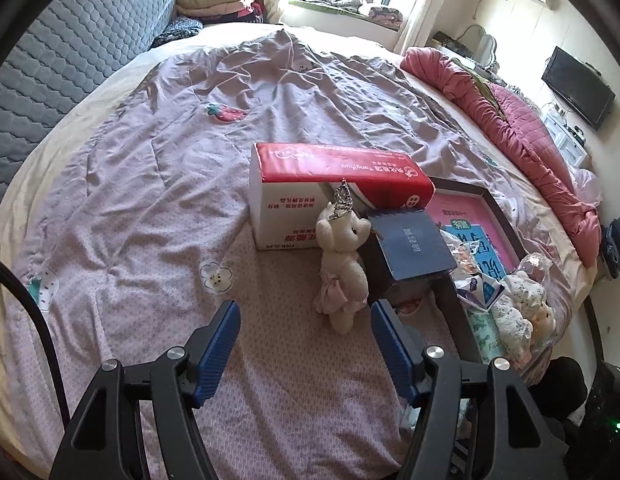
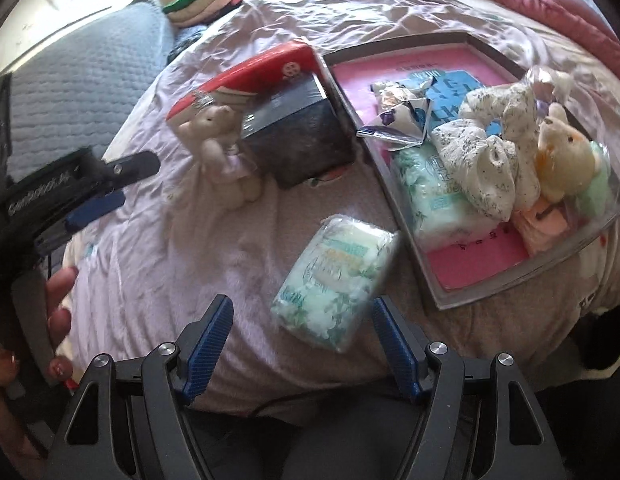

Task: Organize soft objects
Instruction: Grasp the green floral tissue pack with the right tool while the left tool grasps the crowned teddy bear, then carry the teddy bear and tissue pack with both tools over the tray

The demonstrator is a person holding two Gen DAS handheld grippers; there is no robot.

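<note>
A small cream teddy bear (image 1: 341,268) with a silver tiara leans against a dark blue box (image 1: 409,248) on the lilac bedspread. My left gripper (image 1: 304,312) stands open just short of the bear, a little to its left, with nothing between its pads. In the right wrist view a green-patterned tissue pack (image 2: 333,284) lies on the bed just beyond my open right gripper (image 2: 302,308), nearer the right fingertip. The bear (image 2: 222,148) and left gripper (image 2: 122,184) show at the left. A dark-rimmed tray (image 2: 449,300) with pink lining holds another tissue pack (image 2: 429,200), floral cloth pieces (image 2: 489,160) and a bagged plush (image 2: 561,160).
A red and white tissue box (image 1: 333,184) stands behind the bear, beside the tray (image 1: 497,216). A pink duvet (image 1: 529,136) runs along the bed's right edge. Folded clothes (image 1: 218,0) and a grey quilted headboard (image 1: 82,52) are at the far left. A person's hand (image 2: 58,300) holds the left gripper.
</note>
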